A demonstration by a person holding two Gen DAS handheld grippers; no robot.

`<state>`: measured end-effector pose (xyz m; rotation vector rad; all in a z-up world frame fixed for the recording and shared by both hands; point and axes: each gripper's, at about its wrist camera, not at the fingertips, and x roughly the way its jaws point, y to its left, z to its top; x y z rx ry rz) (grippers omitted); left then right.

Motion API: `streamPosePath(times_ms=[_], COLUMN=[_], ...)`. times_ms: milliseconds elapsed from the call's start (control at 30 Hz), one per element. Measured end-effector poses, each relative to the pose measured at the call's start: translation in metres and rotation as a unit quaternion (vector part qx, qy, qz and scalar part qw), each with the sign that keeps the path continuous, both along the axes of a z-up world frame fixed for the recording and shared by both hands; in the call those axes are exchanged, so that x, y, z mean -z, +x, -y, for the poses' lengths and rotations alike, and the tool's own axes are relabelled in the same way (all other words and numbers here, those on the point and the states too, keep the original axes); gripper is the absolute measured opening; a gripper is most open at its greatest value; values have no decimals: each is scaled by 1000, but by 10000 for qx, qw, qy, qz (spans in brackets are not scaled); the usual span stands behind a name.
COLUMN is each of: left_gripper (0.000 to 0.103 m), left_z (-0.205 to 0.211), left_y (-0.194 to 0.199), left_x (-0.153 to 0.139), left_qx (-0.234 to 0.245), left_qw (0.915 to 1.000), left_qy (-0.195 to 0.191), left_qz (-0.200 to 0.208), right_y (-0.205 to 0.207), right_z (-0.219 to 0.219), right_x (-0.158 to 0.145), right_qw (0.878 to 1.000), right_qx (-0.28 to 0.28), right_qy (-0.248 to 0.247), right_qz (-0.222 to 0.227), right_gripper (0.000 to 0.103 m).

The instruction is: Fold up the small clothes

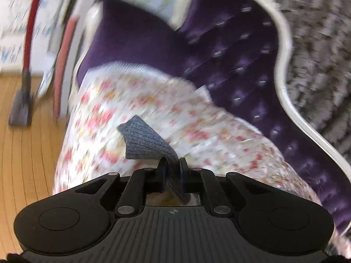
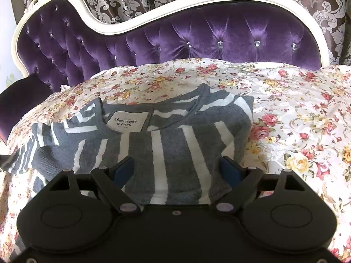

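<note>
You are seeing a matt grey knit top (image 2: 171, 153), a glossy purple velvet headboard (image 2: 197, 35), and a smooth floral cotton bedspread (image 2: 296, 120).

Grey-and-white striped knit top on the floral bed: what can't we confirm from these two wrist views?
- Left wrist: the left gripper is shut on a grey knit cloth corner; which part of the grey-and-white striped knit top this is cannot be told.
- Left wrist: the floral quilted bedspread is motion-blurred.
- Right wrist: the top's lower hem is hidden behind the open right gripper.
- Right wrist: its left sleeve end is cut off by the edge.
</note>
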<state>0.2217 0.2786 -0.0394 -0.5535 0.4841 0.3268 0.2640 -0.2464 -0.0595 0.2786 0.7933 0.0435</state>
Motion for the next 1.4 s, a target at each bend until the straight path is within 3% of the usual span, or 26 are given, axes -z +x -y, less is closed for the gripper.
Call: streamPosePath(times_ms=[133, 233, 400, 567, 700, 800, 933, 1067, 1167, 1267, 1400], left_gripper=[10, 10, 10, 10, 10, 10, 12, 20, 24, 34, 36], left_z=[28, 56, 119, 194, 262, 309, 365, 397, 396, 379, 350], left_y=[0, 1, 8, 28, 42, 54, 67, 79, 71, 54, 46], left_x=[-47, -86, -145, -174, -164, -138, -88, -33, -18, -17, -25], left_qx=[426, 786, 1615, 2465, 3110, 3566, 4004, 4369, 4440, 4375, 3948], left_qw=[9979, 9918, 9715, 9483, 9268, 9144, 8993, 8852, 8806, 8805, 8955], left_qy=[374, 761, 1244, 1263, 1405, 1336, 1487, 1590, 1657, 1819, 2039], left_qz=[303, 663, 1209, 1550, 1571, 1376, 942, 129, -30, 146, 269], right_y=[-1, -3, -5, -9, -13, -15, -17, -20, -22, -23, -22], right_z=[1, 4, 7, 11, 22, 36, 58, 76, 84, 90, 92], right_x=[-2, -5, -10, -16, -23, -26, -28, -29, -29, -28, -27], right_qw=[10000, 9999, 9994, 9988, 9976, 9958, 9911, 9872, 9858, 9840, 9817], right_qx=[29, 59, 65, 96, 249, 457, 808, 1103, 1223, 1362, 1383], right_qy=[61, 154, 328, 455, 596, 732, 1006, 1102, 1096, 1089, 1223], right_qz=[2, 39, 88, 161, 257, 306, 311, 323, 346, 361, 467], right_gripper=[87, 87, 87, 87, 87, 87, 87, 87, 87, 87, 87])
